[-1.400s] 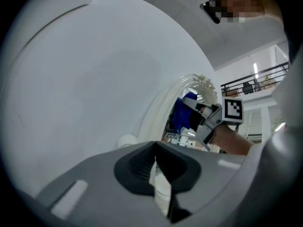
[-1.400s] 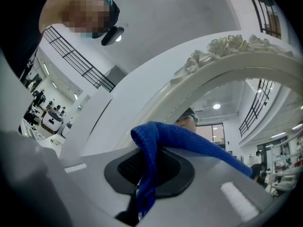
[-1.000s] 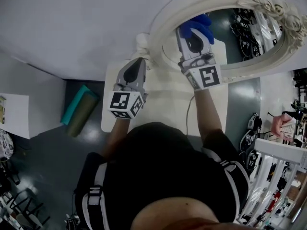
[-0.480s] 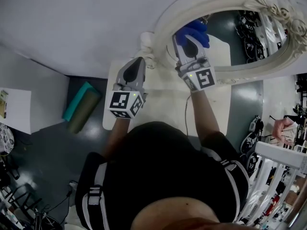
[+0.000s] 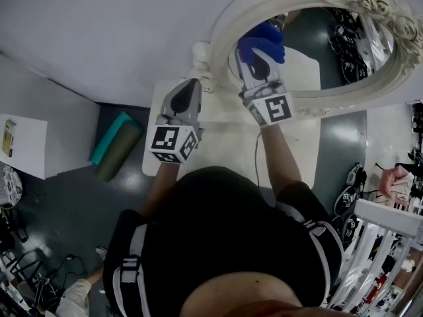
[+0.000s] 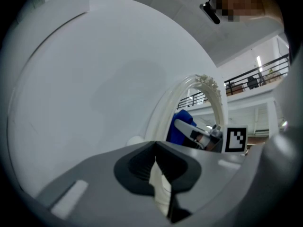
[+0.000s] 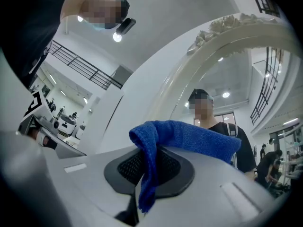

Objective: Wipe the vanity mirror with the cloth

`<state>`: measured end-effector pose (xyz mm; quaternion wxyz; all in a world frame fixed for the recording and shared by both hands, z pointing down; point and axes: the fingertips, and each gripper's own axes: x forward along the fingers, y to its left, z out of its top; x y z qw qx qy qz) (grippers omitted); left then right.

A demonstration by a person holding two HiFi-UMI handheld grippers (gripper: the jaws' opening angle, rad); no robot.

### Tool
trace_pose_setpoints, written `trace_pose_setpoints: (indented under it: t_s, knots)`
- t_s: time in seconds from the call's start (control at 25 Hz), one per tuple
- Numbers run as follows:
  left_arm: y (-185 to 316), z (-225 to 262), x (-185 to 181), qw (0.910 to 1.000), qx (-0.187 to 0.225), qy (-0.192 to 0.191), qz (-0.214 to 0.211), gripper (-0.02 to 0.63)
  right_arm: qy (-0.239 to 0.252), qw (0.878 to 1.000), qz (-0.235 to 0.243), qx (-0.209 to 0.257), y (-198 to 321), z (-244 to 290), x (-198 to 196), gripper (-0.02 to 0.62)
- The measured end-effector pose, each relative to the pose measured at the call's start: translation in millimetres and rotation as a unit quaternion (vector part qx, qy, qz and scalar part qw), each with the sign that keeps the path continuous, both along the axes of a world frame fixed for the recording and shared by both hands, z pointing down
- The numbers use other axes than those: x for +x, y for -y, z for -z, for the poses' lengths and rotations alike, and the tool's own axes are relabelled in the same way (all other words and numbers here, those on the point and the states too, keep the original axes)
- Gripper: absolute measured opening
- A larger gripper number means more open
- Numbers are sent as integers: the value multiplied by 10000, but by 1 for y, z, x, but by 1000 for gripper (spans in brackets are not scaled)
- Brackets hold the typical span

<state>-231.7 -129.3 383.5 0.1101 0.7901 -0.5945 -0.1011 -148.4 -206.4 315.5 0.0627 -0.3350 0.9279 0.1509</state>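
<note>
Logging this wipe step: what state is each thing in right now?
blue cloth: bunched, clamped, up at the glass.
right tool: shut on blue cloth.
left tool: shut, empty.
vanity mirror: standing on white table.

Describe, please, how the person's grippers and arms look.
The left gripper and right gripper are grey tapered shells with black pads and black-and-white marker cubes. A thin cable runs by the right arm. The top is black, short-sleeved.
</note>
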Motion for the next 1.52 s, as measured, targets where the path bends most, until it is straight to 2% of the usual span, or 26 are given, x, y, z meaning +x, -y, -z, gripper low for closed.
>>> trace_pose_setpoints:
  t_s: [0.36, 0.68, 1.04, 1.2, 1.52]
  knots:
    - [-20, 14, 29, 9998, 56, 178, 46, 8, 590, 9978, -53, -304, -29, 13, 47, 29]
    - [-41, 13, 82, 9991, -72, 400, -151, 8, 1056, 9886, -260, -1043, -59, -6, 113, 29]
    - [-48, 2, 123, 9986, -224, 418, -241, 8, 1026, 9730, -602, -1980, -86, -68, 170, 28]
    - [-46, 0, 142, 9983, -218, 461, -295, 8, 1101, 9624, -802, -2350, -95, -89, 193, 28]
    - [-47, -6, 164, 9972, -307, 547, -416, 8, 1020, 9532, -1105, -2625, -103, -109, 217, 26]
